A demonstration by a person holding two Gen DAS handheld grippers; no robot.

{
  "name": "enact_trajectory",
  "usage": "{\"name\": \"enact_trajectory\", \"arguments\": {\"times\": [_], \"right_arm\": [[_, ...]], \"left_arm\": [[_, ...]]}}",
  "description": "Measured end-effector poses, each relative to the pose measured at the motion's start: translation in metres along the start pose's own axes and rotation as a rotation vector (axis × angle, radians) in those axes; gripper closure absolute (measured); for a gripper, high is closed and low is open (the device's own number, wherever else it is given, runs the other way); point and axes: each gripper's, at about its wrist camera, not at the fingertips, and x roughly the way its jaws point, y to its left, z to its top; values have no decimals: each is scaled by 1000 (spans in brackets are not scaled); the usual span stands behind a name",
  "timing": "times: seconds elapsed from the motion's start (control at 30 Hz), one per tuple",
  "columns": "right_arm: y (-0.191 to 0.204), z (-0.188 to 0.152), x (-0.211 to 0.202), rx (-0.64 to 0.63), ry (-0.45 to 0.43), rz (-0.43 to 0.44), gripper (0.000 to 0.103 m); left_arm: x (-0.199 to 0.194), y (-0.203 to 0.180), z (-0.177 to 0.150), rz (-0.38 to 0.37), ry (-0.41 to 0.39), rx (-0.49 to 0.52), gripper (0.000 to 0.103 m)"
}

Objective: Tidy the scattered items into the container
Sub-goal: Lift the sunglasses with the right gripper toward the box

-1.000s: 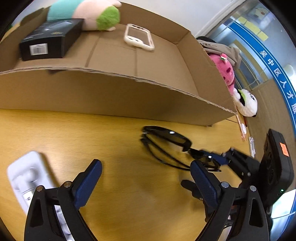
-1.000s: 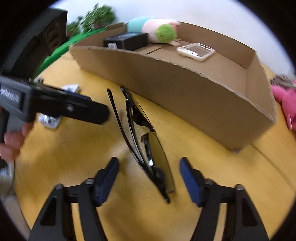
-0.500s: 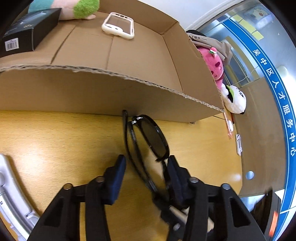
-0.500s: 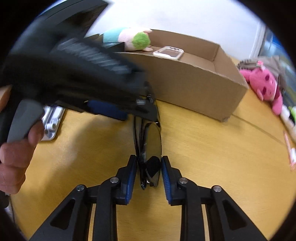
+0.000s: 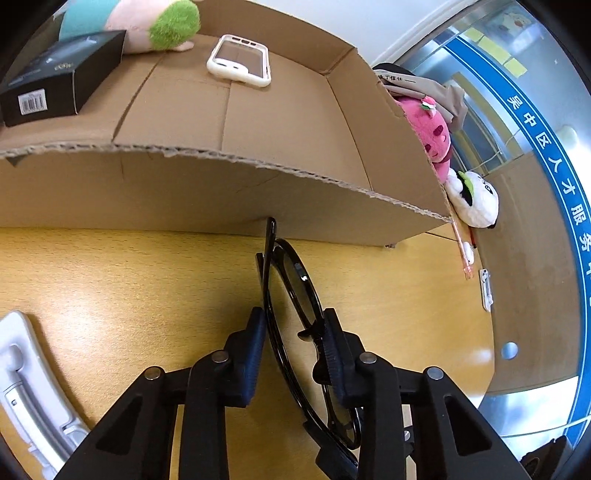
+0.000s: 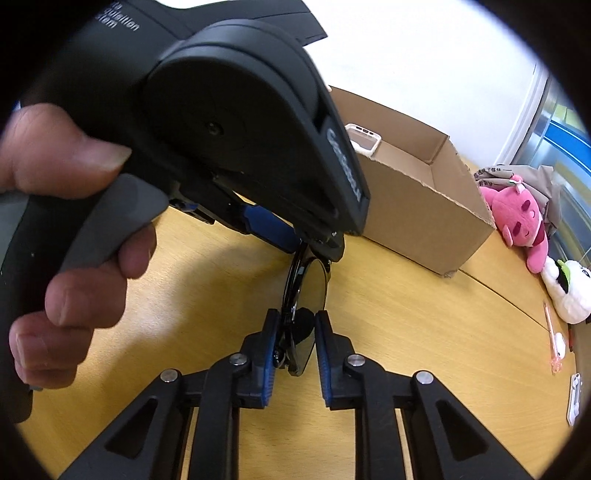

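Black sunglasses point(image 5: 295, 280) are held over the yellow table just in front of the cardboard box point(image 5: 221, 192). My left gripper point(image 5: 293, 325) is shut on one end of the sunglasses. My right gripper point(image 6: 293, 328) is shut on the other end of the sunglasses point(image 6: 306, 284). The left gripper's body and the hand on it fill the upper left of the right wrist view. Inside the box lie a black carton point(image 5: 62, 92), a white phone case point(image 5: 240, 66) and a pastel plush toy point(image 5: 147, 18).
A white plastic piece point(image 5: 26, 384) lies on the table at the left. A pink plush point(image 6: 521, 218) and a white panda plush point(image 6: 569, 291) lie to the right of the box, with a pink pen point(image 6: 552, 339) and a small white item point(image 6: 574, 395) near the table's edge.
Both grippers have closed on the sunglasses, one at each end. The sunglasses have turned on edge and come up off the table toward the box.
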Motion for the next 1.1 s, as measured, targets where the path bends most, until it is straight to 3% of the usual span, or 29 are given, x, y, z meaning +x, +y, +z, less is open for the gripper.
{"name": "enact_trajectory", "arguments": {"times": [0.37, 0.6, 0.93, 1.1], "right_arm": [[-3, 22, -33, 23, -113, 3, 85], [-16, 53, -37, 63, -179, 28, 84], [-19, 88, -59, 74, -270, 21, 83], [-29, 118, -63, 100, -307, 32, 83]], "left_arm": [[-42, -26, 7, 58, -88, 82, 71], [-57, -33, 33, 69, -110, 67, 73], [-98, -51, 61, 73, -204, 108, 73], [-119, -57, 94, 59, -228, 126, 73]]}}
